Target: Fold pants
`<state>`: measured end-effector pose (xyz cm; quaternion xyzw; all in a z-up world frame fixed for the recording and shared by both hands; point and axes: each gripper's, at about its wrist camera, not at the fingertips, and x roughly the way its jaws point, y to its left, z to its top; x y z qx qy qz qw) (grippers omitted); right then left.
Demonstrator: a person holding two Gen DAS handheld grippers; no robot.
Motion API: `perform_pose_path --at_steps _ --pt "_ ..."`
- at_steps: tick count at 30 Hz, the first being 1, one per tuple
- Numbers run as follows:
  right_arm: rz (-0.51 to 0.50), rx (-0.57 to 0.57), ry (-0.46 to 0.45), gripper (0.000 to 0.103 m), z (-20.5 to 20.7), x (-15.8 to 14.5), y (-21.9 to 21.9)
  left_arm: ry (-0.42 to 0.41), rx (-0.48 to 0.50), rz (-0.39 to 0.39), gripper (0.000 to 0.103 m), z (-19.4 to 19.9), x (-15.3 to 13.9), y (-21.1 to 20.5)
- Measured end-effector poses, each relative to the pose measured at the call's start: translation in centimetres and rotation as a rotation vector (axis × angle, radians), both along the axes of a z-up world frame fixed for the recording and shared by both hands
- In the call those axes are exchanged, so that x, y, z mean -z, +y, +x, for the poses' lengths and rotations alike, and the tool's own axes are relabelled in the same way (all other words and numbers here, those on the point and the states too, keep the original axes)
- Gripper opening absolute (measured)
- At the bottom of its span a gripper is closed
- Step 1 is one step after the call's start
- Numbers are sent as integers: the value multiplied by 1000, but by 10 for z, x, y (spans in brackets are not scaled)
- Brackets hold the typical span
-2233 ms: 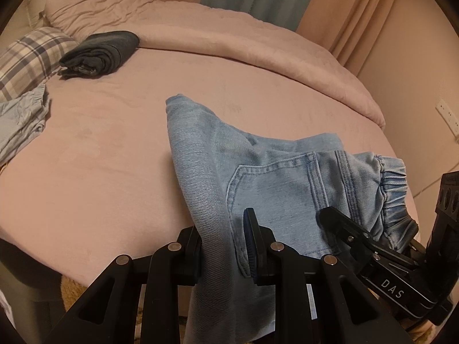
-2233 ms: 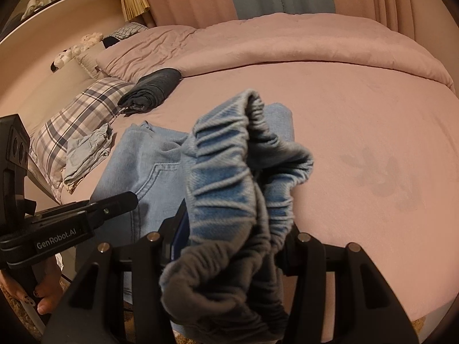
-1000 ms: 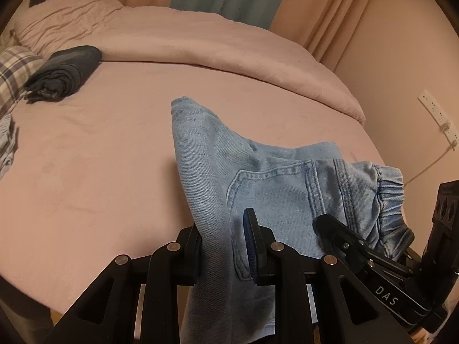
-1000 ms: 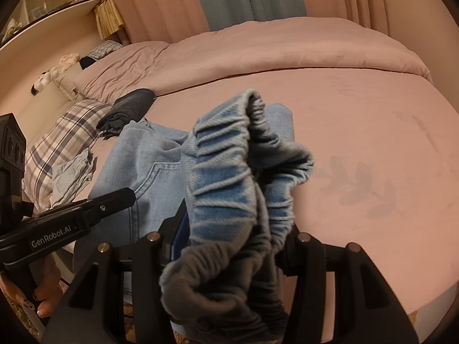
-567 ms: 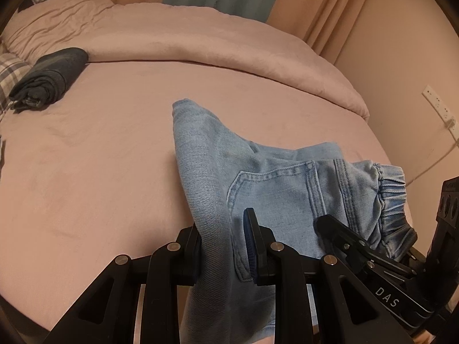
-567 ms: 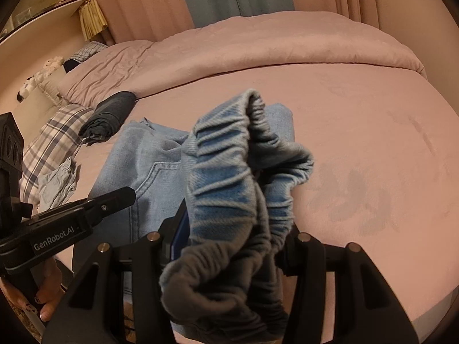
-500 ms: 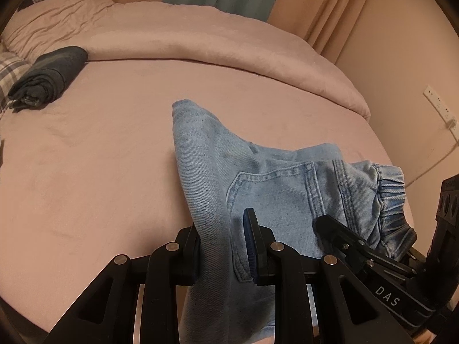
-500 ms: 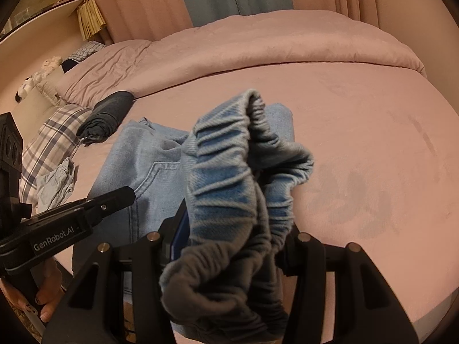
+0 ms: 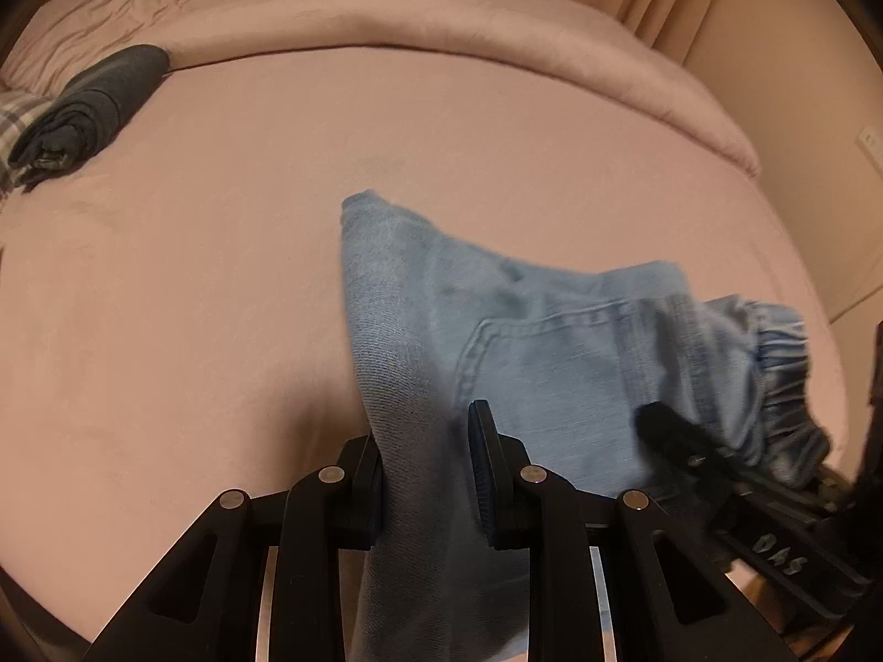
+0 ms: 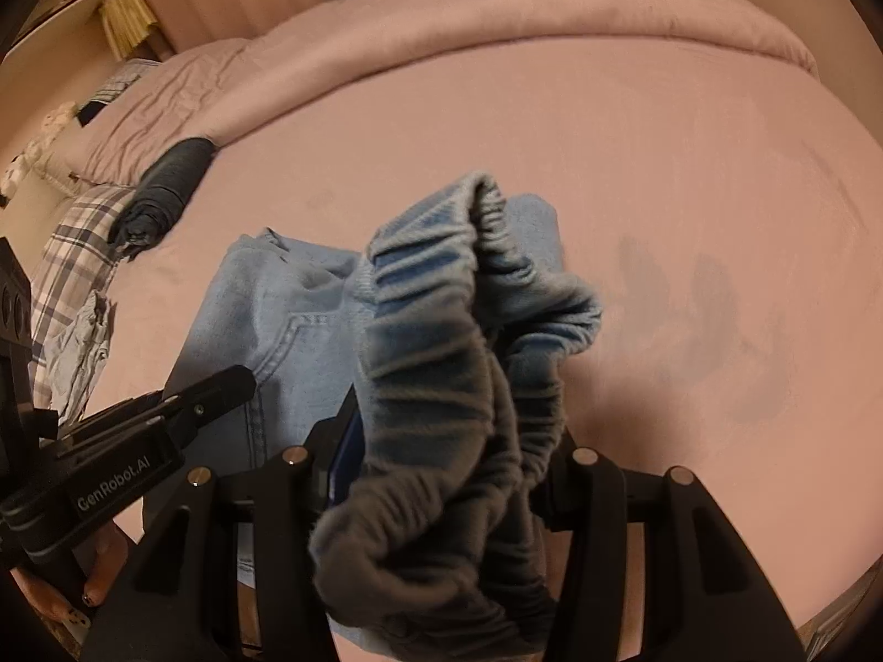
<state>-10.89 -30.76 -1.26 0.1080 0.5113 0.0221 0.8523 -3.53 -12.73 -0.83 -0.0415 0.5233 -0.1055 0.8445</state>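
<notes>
Light blue denim pants (image 9: 530, 342) are held up over the near part of the pink bed (image 9: 221, 231). My left gripper (image 9: 427, 474) is shut on a fold of the denim beside the back pocket. My right gripper (image 10: 452, 441) is shut on the gathered elastic waistband (image 10: 441, 331), which bunches up over its fingers and hides them. The right gripper shows in the left wrist view (image 9: 695, 458) at the lower right. The left gripper shows in the right wrist view (image 10: 209, 391) at the lower left.
A rolled dark garment (image 9: 88, 105) lies at the far left of the bed, also in the right wrist view (image 10: 165, 193). A plaid pillow (image 10: 72, 254) and crumpled pale cloth (image 10: 83, 342) lie at the left edge. A bunched pink duvet (image 9: 441, 27) runs along the back.
Both grippers have moved forward and lower over the bed with the pants still held. The views tilt downward and the bed surface fills more of each frame.
</notes>
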Motion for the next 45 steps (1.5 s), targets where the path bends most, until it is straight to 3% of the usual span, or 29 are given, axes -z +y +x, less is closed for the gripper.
perform_pose_path --at_steps 6,14,18,21,24,32,37,41,45 --pt "-9 3 13 55 -1 7 -2 36 -12 -33 26 1 7 10" --pt "-34 5 27 63 0 15 -5 -7 -1 45 41 -4 16 14" --pt "-37 12 35 67 5 21 -6 -17 -46 86 68 -4 22 22" --pt "-24 16 30 69 6 24 -6 -2 -73 32 72 -5 26 35" --pt "-33 10 25 70 5 26 -7 1 -82 29 78 -4 28 36" --pt "-61 4 17 78 6 31 -6 -39 -131 19 83 -19 28 40" --pt "-54 9 4 79 2 30 -8 -74 -31 12 83 -38 24 40" --pt "-42 11 11 83 -3 27 -10 -69 -54 0 83 -60 11 51" --pt "-30 20 36 88 -12 23 -13 -131 -52 -6 85 -69 -16 51"
